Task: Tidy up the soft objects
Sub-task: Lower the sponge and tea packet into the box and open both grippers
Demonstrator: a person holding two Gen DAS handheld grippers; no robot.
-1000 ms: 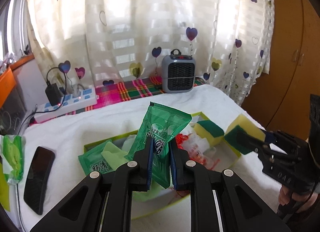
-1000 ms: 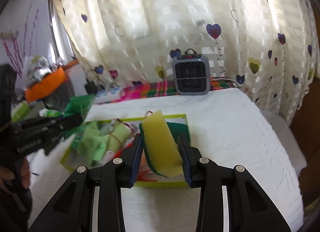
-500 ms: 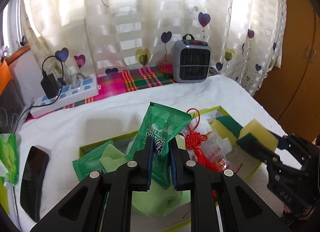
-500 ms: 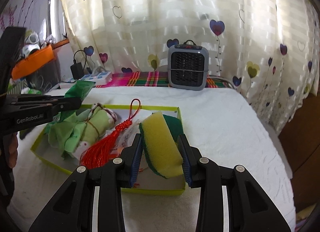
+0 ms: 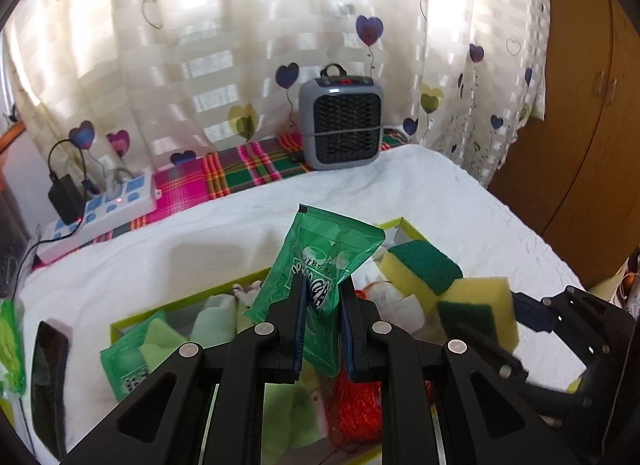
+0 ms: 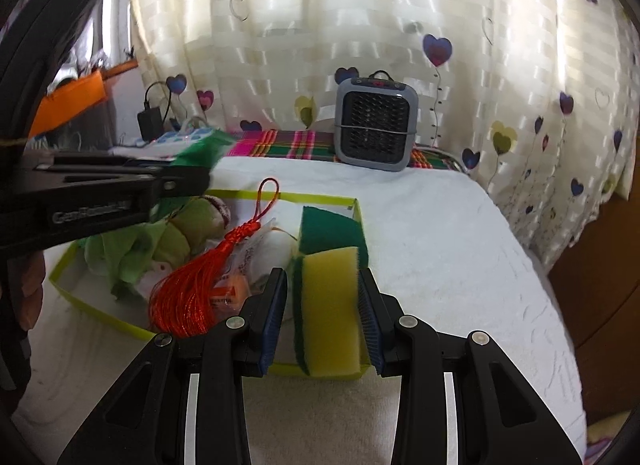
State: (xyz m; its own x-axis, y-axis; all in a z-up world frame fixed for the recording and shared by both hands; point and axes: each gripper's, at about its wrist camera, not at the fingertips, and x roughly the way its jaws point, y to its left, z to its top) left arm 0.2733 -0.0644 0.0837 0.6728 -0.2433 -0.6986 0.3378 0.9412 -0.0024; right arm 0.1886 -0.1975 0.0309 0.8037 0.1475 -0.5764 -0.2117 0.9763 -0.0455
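While the left gripper [image 5: 322, 305] clamps one green packet [image 5: 320, 261], the right gripper [image 6: 323, 305] clamps one of two sponges [image 6: 330, 305]

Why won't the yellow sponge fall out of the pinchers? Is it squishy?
Probably squishy: the yellow sponge looks foamy, so the right gripper can likely press in and hold it. It seems light, sitting upright between the jaws without sagging. Its rough green side likely resists slipping.
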